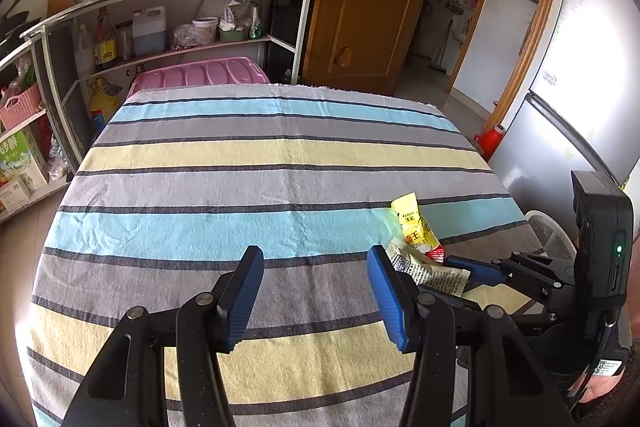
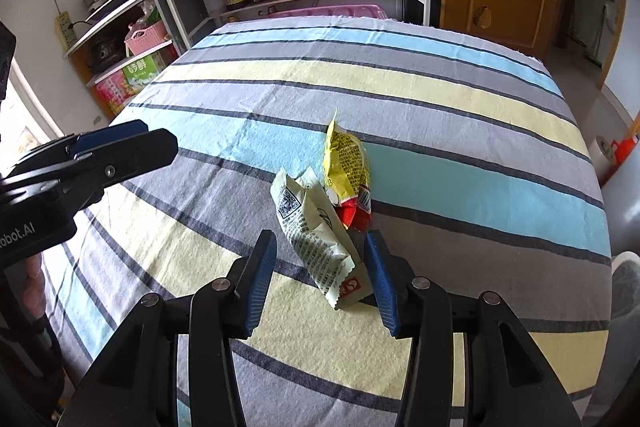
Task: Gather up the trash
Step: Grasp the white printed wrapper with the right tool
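Striped cloth in blue, grey and yellow covers the desk [image 2: 440,95], and the trash lies on it as two pieces: a pale green wrapper [image 2: 316,243] with a printed code, and a crumpled yellow and red packet [image 2: 348,175] touching the wrapper's far end. The right hand-held gripper [image 2: 320,279] points down at the pale wrapper with its jaws apart; the wrapper's near end lies between the pads, close against the right one, and no pad looks to be pressing it yet. The left hand-held gripper [image 1: 316,299] hovers over bare cloth just left of the wrapper, jaws apart and empty.

To take the wrapper cleanly, I would centre the right jaws over its near end, lower until the tips almost meet the cloth, then close on the paper alone. Pinching too low risks catching the cloth. The yellow packet probably needs its own pick.
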A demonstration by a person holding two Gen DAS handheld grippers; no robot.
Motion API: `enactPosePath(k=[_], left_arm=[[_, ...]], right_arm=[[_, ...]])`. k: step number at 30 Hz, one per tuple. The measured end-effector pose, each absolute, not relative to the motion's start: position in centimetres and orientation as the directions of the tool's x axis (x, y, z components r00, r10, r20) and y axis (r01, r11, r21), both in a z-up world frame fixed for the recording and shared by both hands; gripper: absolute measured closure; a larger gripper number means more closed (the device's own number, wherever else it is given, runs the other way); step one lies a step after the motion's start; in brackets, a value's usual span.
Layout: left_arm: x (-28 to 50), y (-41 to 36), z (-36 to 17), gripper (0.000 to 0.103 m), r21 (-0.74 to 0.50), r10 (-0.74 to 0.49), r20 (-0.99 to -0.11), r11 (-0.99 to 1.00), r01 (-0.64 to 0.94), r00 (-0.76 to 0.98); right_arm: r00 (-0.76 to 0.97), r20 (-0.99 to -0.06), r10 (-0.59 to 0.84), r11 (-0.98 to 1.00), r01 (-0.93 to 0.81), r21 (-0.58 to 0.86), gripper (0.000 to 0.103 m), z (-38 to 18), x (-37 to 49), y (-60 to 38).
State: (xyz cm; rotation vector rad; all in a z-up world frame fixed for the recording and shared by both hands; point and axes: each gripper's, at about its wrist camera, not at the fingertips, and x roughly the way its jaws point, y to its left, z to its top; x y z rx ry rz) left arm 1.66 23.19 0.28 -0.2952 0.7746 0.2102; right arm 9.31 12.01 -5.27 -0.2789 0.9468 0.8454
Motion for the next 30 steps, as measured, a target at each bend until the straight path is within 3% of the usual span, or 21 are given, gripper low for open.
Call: enactPosePath(k=[4,13,30], left_arm=[[2.0,23.1,0.1,0.049,-0.185,0.074,-0.717,0.939,-0.291,0.693],[2.9,22.4,-0.2,0.049,-0.186,0.056,-0.727,0.944,-0.274,0.685],[6.1,20.7,-1.5,0.049,-0.218,-0.015,-0.754,0.949,-0.228,0.657]], right_arm=[[0.31,-0.804,0.508,0.652,-0.748,0.124,0.057,-5.2,8.9,11.3],[0.334,-0.796,0.505,0.652,-0.752,0.098,0.076,-5.1,8.2,10.3],[0.303,-0.802,0.514,0.635,-0.764,0.118,0.077,-5.1,8.2,8.2]])
